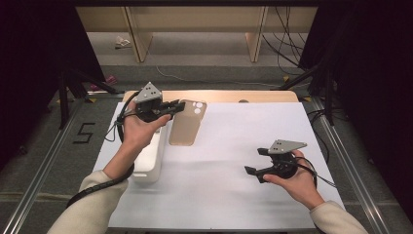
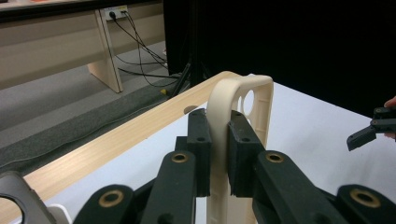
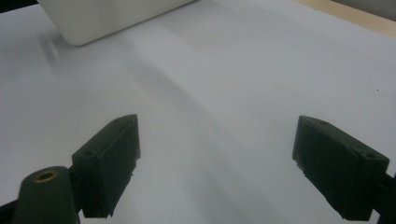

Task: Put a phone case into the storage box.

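Note:
A beige phone case with camera cut-outs hangs above the white table sheet at the back left. My left gripper is shut on its edge. In the left gripper view the case stands upright between the two black pads, which press on its side wall. My right gripper is over the sheet at the right front, its jaws wide apart. In the right gripper view the open gripper has nothing between its pads but bare sheet.
A white rectangular box lies on the sheet at the left, below my left forearm; its corner is in the right gripper view. The wooden table edge runs along the back. Cables and desk legs stand on the floor beyond.

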Demonstrator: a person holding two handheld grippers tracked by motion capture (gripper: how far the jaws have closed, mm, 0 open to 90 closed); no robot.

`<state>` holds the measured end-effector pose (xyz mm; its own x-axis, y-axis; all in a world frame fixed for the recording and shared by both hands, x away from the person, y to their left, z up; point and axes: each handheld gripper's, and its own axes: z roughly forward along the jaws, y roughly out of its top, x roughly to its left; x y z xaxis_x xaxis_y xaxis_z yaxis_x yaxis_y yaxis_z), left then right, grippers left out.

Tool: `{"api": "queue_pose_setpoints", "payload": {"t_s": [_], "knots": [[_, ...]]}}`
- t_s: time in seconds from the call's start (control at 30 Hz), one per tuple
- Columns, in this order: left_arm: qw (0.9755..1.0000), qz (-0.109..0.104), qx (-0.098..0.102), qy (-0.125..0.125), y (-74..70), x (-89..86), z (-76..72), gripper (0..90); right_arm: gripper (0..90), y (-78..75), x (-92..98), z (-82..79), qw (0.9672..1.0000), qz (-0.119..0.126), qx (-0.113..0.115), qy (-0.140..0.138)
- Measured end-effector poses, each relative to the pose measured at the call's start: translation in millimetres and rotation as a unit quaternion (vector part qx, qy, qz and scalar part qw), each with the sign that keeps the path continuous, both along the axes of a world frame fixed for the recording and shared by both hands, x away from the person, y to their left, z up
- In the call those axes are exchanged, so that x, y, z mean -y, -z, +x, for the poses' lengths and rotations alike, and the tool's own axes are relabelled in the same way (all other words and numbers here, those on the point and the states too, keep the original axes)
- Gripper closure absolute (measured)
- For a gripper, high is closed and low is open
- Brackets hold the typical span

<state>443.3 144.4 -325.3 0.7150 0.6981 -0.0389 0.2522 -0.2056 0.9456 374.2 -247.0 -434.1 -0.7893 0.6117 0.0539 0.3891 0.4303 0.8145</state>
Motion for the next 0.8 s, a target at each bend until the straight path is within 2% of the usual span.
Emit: {"api": "queue_pose_setpoints", "payload": {"t_s": [0.8], "knots": [[0.9997,-0.015,0.010,-0.017,-7.6,-20.8,7.2,80.9,16.0,0.5,0.2,-0.1,1.0000,0.007,-0.001,0.000]]}}
